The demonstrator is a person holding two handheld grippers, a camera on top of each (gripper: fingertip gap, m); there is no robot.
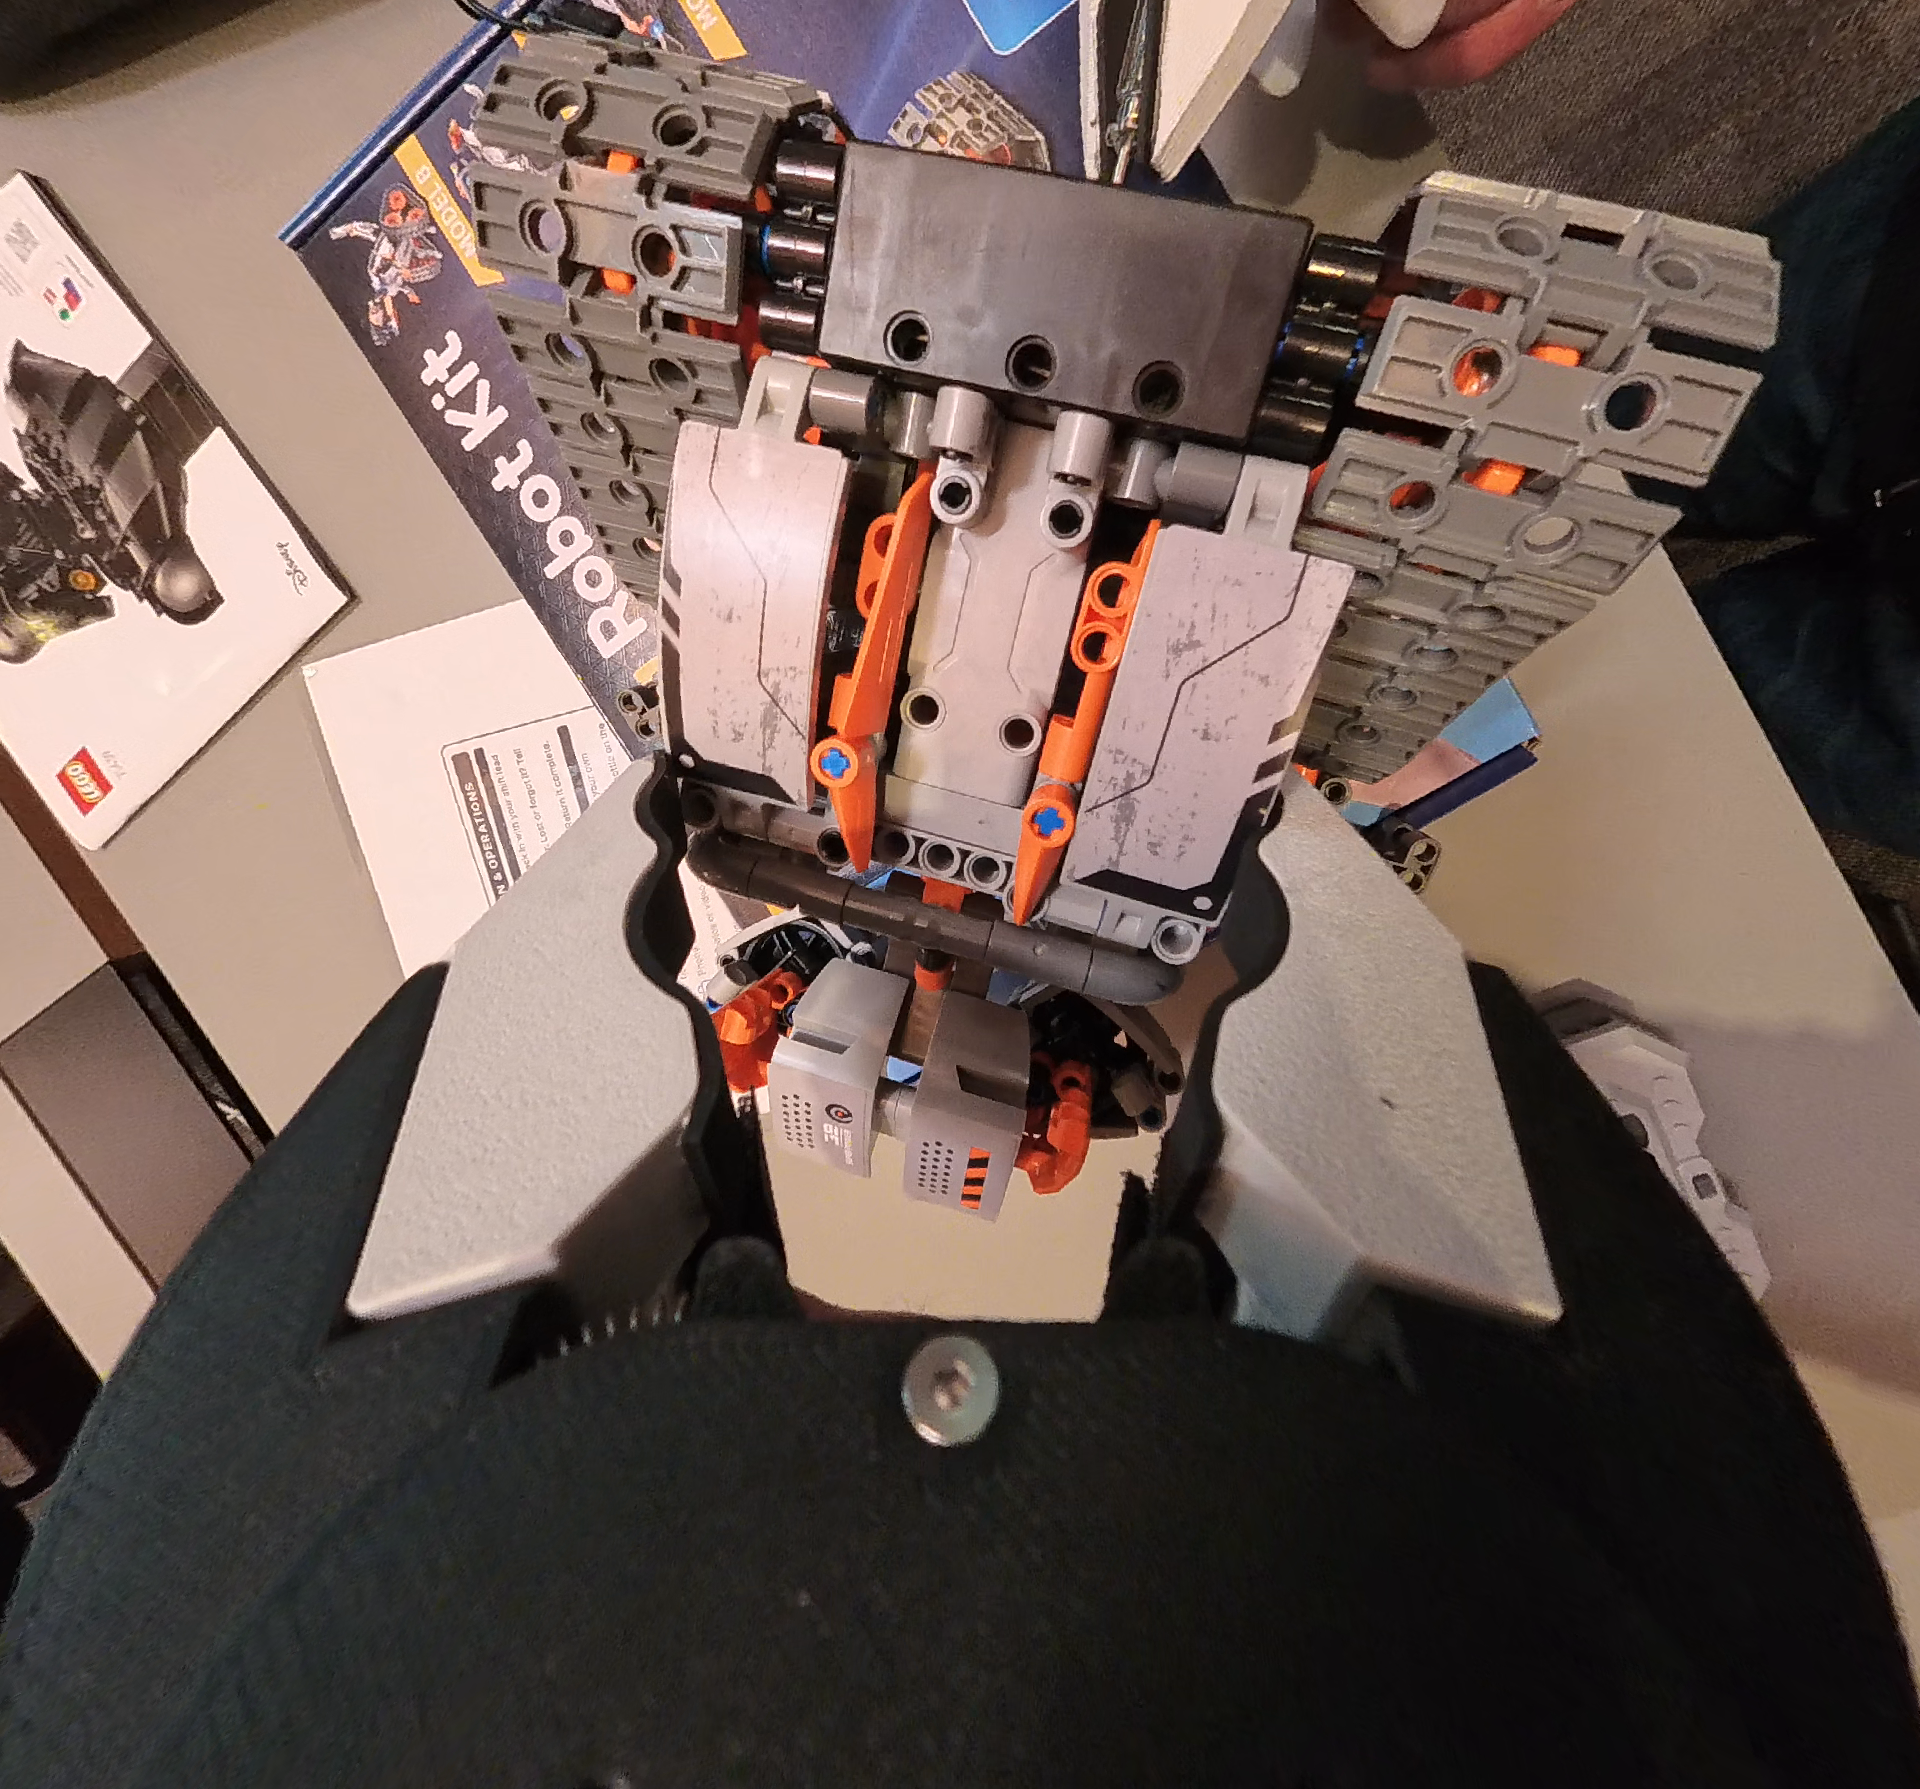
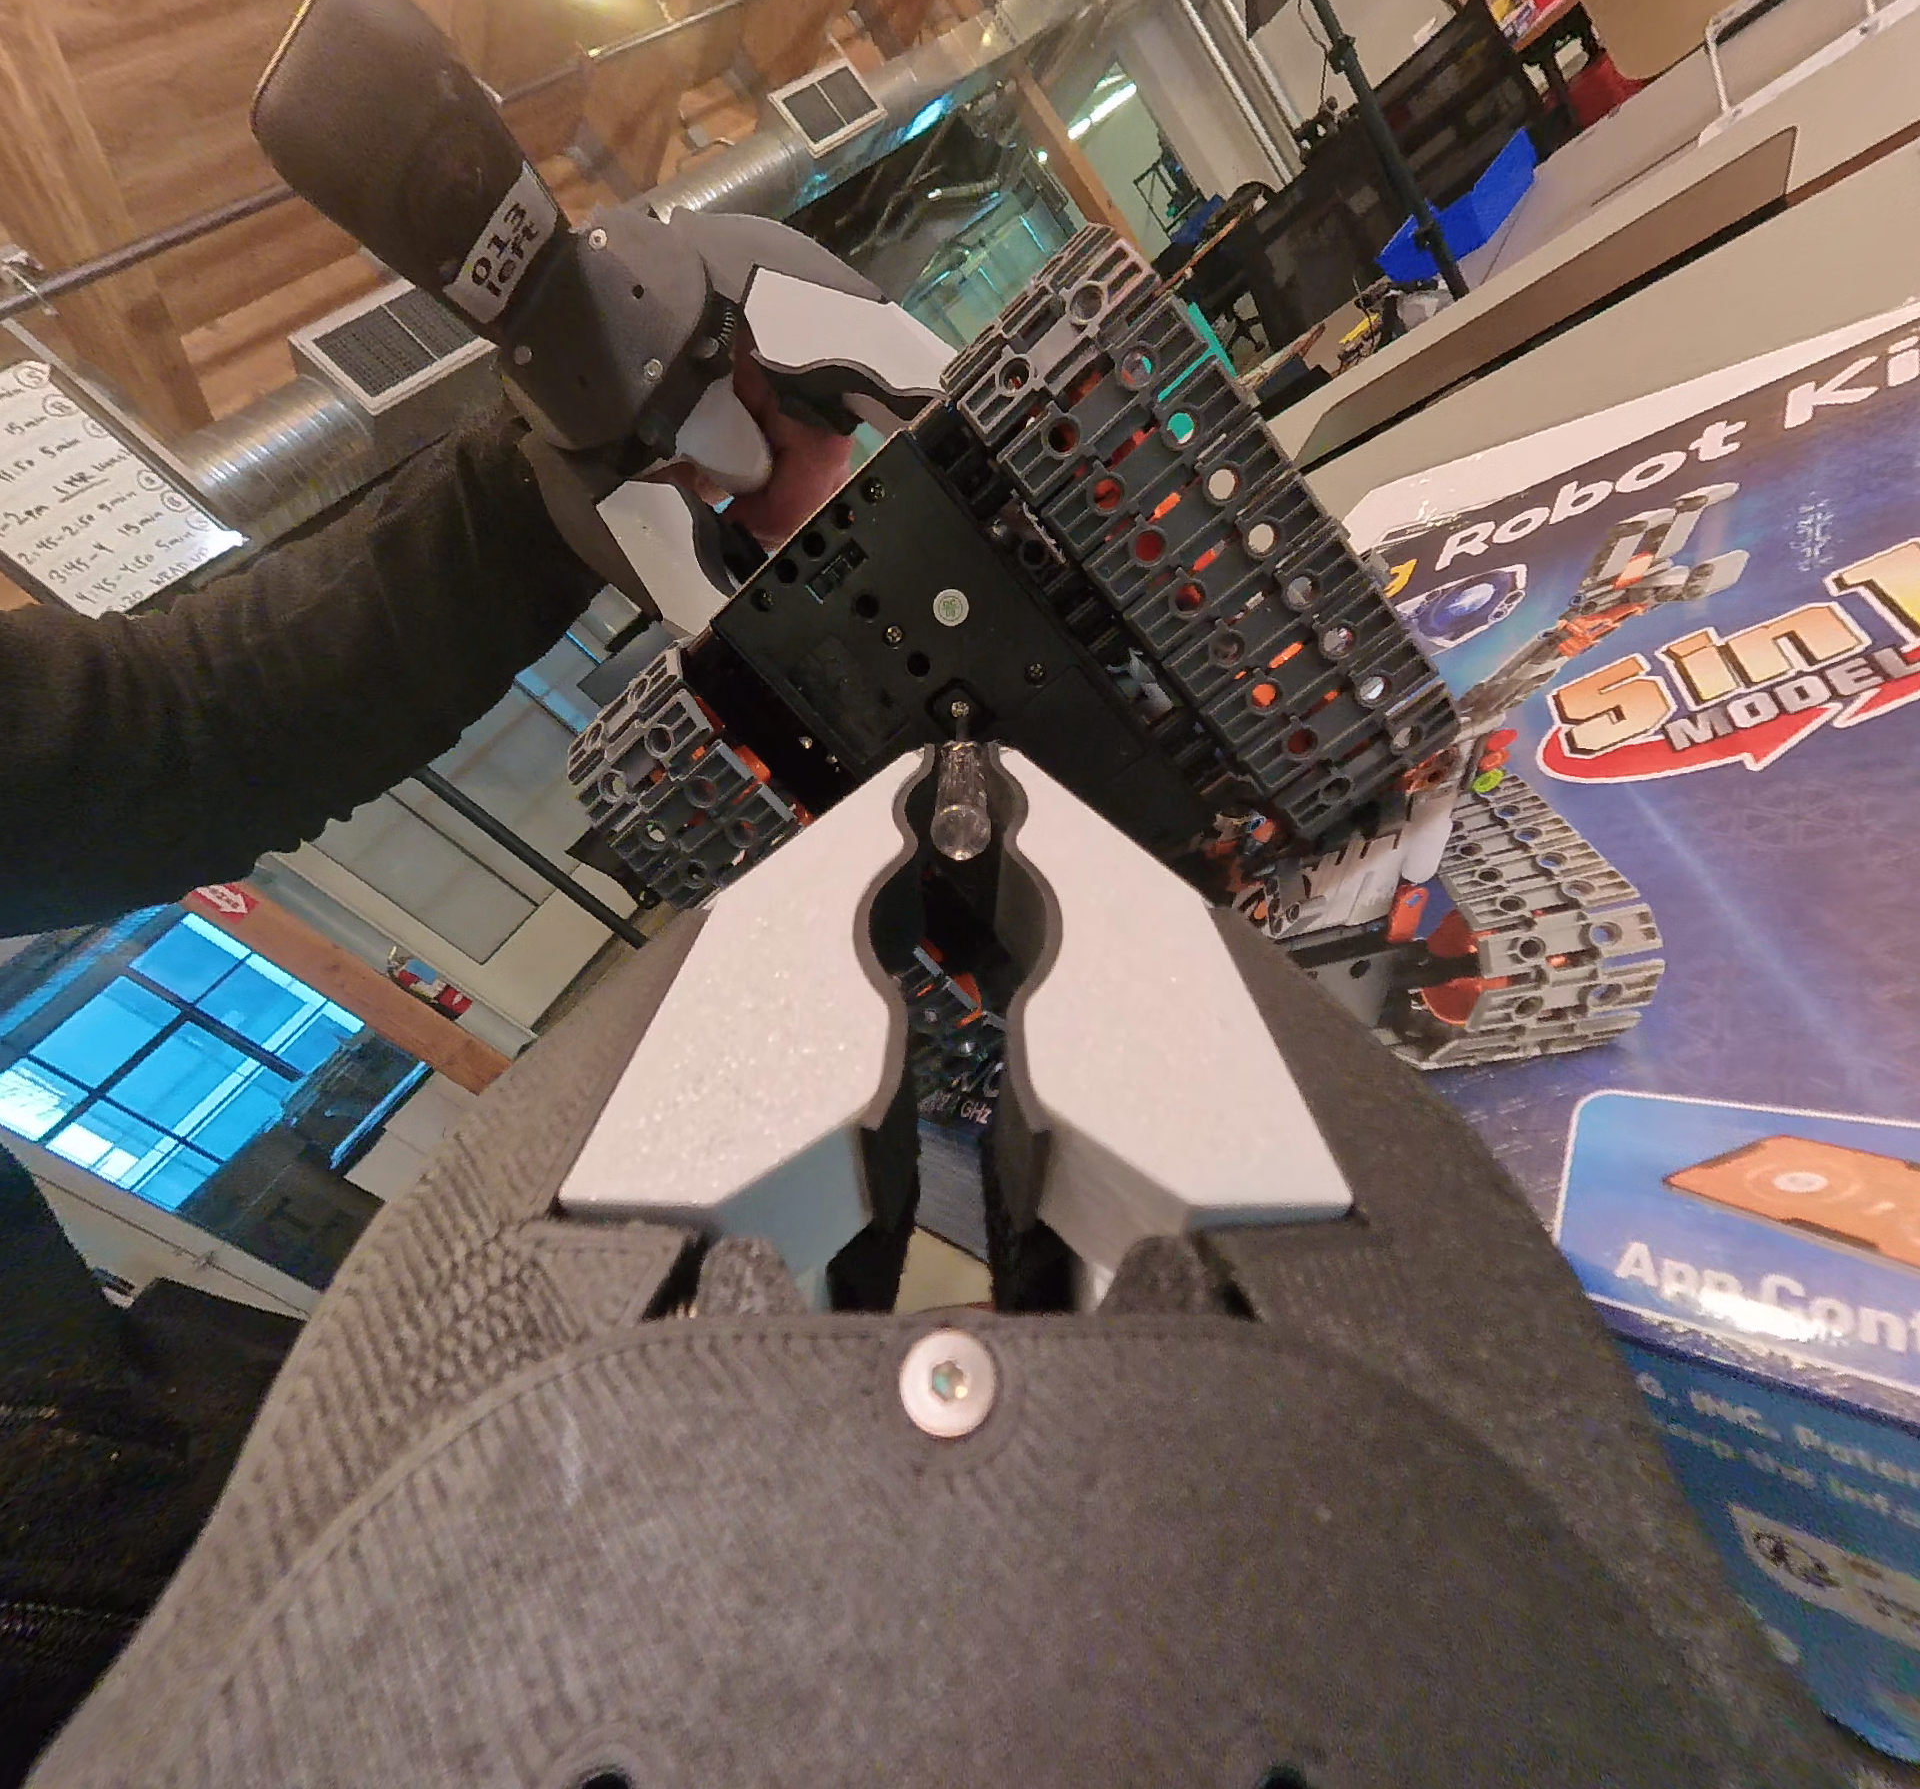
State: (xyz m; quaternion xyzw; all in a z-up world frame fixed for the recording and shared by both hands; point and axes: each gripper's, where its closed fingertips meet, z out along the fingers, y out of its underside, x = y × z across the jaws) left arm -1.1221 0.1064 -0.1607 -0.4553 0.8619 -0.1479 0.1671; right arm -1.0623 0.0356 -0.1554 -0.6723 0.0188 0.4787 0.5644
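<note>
My left gripper (image 1: 961,856) is shut on a tracked robot model (image 1: 966,596) built of grey, orange and black bricks, and holds it above the table by the sides of its body. In the right wrist view the model (image 2: 1195,513) is tilted, with its black box underside (image 2: 883,617) facing me. My right gripper (image 2: 958,773) is shut on a clear-handled screwdriver (image 2: 961,804). The screwdriver's tip rests at a screw (image 2: 956,700) on the black box. The left gripper's white fingers (image 2: 831,326) show at the upper left, with a dark sleeve (image 2: 260,648) behind. The screwdriver (image 1: 1138,35) also shows in the left wrist view.
A blue kit box (image 1: 582,492) lies under the model on the pale table (image 1: 1662,804); it also fills the right of the right wrist view (image 2: 1662,908). A building booklet (image 1: 135,513) and a printed sheet (image 1: 447,731) lie at the left. A loose grey piece (image 1: 1662,1147) lies at the right. Tip to tip, the grippers are about 10 centimeters apart.
</note>
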